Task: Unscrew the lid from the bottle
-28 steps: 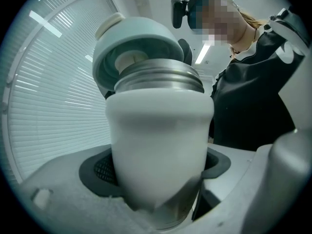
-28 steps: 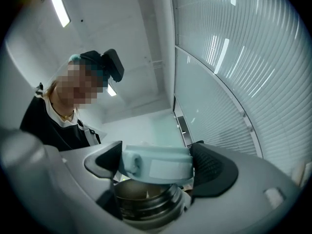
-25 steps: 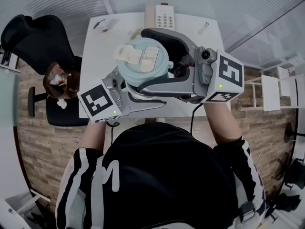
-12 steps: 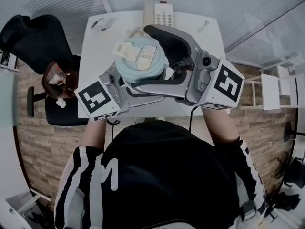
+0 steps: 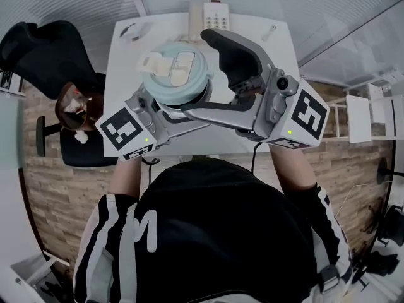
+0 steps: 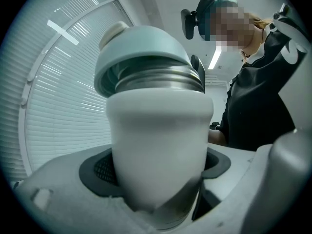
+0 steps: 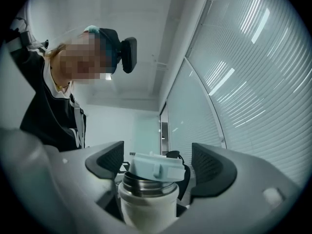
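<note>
Above the white worktop [image 5: 124, 59], the left tongs [image 6: 156, 179] pinch the smooth, matte white cylindrical bottle [image 6: 158, 140]. Its domed pale-blue plastic lid [image 5: 175, 74] sits askew on ribbed steel threads [image 6: 161, 79], between the right tongs' [image 7: 158, 165] spread, dark mesh-textured pads [image 7: 210, 165], clear of both.

A large white letter [image 5: 144, 230], seemingly an M, stands on the person's black top [image 5: 227, 232], nearer the person than the left hand-held gripper [image 6: 157, 165]. Its marker cube [image 5: 125, 133] and that of the right hand-held gripper [image 7: 157, 164] bear only square patterns. The keypad [image 5: 216, 21] on the table [image 5: 126, 62] beyond them is unreadable.
</note>
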A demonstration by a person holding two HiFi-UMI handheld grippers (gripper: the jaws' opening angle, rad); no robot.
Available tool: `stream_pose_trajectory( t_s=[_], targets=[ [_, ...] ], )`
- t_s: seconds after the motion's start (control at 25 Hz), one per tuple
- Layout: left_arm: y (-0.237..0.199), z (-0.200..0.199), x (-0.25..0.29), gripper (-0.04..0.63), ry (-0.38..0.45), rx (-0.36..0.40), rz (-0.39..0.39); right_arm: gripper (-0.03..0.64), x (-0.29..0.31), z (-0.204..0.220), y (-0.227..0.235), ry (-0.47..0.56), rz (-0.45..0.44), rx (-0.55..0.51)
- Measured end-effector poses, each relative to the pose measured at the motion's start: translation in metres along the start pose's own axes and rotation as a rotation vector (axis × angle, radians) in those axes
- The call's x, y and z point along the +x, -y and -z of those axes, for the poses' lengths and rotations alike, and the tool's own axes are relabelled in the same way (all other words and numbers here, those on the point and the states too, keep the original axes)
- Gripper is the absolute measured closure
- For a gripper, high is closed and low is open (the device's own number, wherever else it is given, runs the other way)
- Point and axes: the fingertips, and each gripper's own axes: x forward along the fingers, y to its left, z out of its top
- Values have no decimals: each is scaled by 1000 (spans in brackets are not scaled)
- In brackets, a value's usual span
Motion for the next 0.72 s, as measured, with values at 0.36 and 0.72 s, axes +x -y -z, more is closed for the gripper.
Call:
stream_pose_trajectory(
  t_s=[0.36,0.72],
  targets=[
    [-28,-2,-6,150,34,-10,-97,201,-52,5,31,-61,204,-54],
    [-44,2,-11,150,38,9,-166,283,-104,43,50,-177,394,-74]
  ],
)
